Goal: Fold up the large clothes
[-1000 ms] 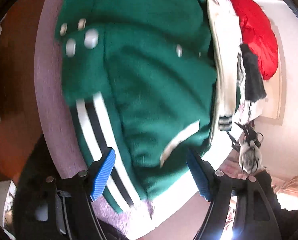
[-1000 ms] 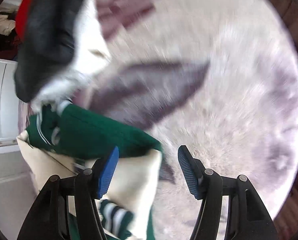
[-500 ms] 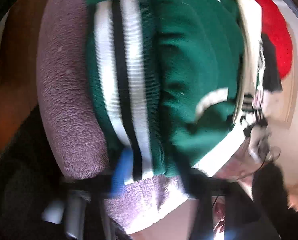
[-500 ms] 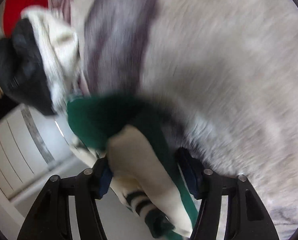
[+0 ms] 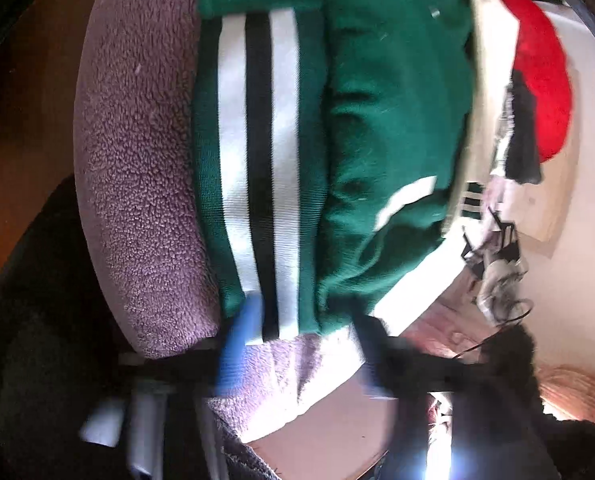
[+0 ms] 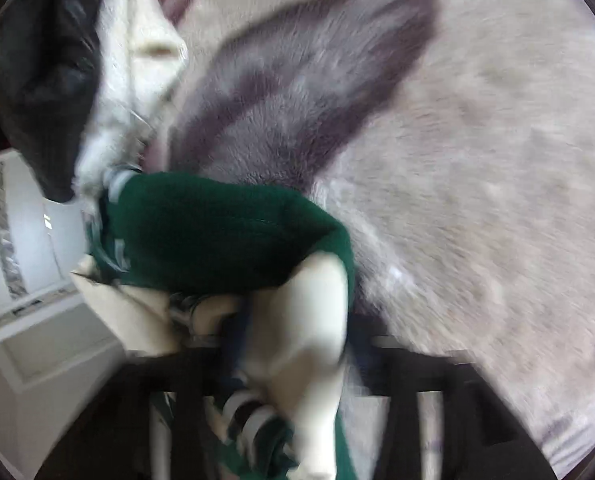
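Note:
A green varsity jacket (image 5: 377,100) with cream sleeves and a white-and-black striped hem (image 5: 257,160) lies on a fluffy pale blanket (image 5: 137,160). My left gripper (image 5: 297,336) sits at the striped hem, its blue fingers (image 5: 237,344) around the edge, blurred. In the right wrist view the same jacket (image 6: 217,232) is bunched, and my right gripper (image 6: 293,344) is shut on its cream sleeve (image 6: 309,320) with the striped cuff hanging below.
A red garment (image 5: 537,80) and a black-and-white one (image 6: 57,80) lie at the bed's far side. The grey-patterned blanket (image 6: 457,160) spreads right. White furniture (image 6: 25,240) stands at the left. Wood floor (image 5: 17,100) borders the bed.
My left gripper moved down to the striped hem and closed around it. My right gripper closed on the cream sleeve and pulled it, bunching the jacket.

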The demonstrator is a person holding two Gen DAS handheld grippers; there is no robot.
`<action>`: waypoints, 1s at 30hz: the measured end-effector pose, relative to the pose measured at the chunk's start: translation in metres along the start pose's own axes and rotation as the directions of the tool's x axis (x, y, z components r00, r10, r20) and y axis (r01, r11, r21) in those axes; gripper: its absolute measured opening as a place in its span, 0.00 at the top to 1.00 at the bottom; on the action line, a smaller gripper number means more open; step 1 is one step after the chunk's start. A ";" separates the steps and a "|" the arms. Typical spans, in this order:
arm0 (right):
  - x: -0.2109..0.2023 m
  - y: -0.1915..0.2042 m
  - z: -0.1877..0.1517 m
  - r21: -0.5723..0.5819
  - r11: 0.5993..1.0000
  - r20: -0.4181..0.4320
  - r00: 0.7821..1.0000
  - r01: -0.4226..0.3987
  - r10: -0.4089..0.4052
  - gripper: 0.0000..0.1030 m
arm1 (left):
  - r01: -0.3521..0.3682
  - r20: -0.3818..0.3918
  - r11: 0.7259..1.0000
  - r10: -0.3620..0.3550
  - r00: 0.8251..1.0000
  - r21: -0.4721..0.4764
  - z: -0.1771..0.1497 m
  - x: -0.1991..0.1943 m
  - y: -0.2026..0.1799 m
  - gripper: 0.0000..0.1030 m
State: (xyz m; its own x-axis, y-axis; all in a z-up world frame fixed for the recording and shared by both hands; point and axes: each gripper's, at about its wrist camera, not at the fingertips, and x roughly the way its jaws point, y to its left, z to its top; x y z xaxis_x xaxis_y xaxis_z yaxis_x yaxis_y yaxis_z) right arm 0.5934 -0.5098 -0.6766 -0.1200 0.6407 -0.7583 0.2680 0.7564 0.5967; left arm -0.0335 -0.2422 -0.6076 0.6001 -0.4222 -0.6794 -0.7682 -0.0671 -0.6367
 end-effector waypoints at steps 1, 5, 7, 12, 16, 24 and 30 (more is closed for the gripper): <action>-0.010 -0.004 -0.005 -0.006 0.999 0.015 0.999 -0.038 0.038 0.21 | 0.024 0.006 1.000 -0.024 1.000 -0.001 -0.001 -0.002 0.000 0.24; -0.030 -0.026 -0.024 -0.035 0.991 0.012 0.992 -0.128 0.128 0.13 | 0.091 -0.014 0.996 -0.091 0.996 -0.016 -0.002 0.008 0.009 0.24; -0.019 -0.040 -0.030 -0.048 0.988 -0.057 0.988 -0.144 0.141 0.13 | 0.099 -0.025 0.995 -0.100 0.995 -0.018 0.001 0.024 0.010 0.24; 0.029 -0.054 -0.042 -0.056 0.981 -0.169 0.970 -0.185 0.173 0.13 | 0.103 0.010 0.994 -0.103 0.995 -0.048 0.006 0.043 0.007 0.24; 0.045 -0.047 -0.043 -0.026 0.973 -0.111 0.968 -0.229 0.224 0.01 | 0.104 0.056 0.992 -0.100 0.993 -0.074 -0.001 0.033 0.009 0.35; 0.059 -0.007 -0.048 -0.070 0.968 -0.119 0.966 -0.240 0.231 0.41 | 0.061 0.075 0.998 -0.062 0.995 0.020 -0.004 -0.001 0.001 0.92; 0.056 0.032 -0.063 -0.128 0.992 -0.046 0.999 -0.020 0.014 0.90 | 0.030 0.103 0.998 -0.035 0.994 0.051 -0.009 -0.026 -0.026 0.93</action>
State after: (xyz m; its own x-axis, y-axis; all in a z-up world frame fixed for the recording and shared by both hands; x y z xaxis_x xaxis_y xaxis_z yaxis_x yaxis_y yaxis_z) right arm 0.5351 -0.4411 -0.6837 -0.1599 0.6565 -0.7372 0.1462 0.7544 0.6400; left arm -0.0312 -0.2373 -0.5697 0.6468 -0.3242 -0.6904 -0.7372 -0.0338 -0.6748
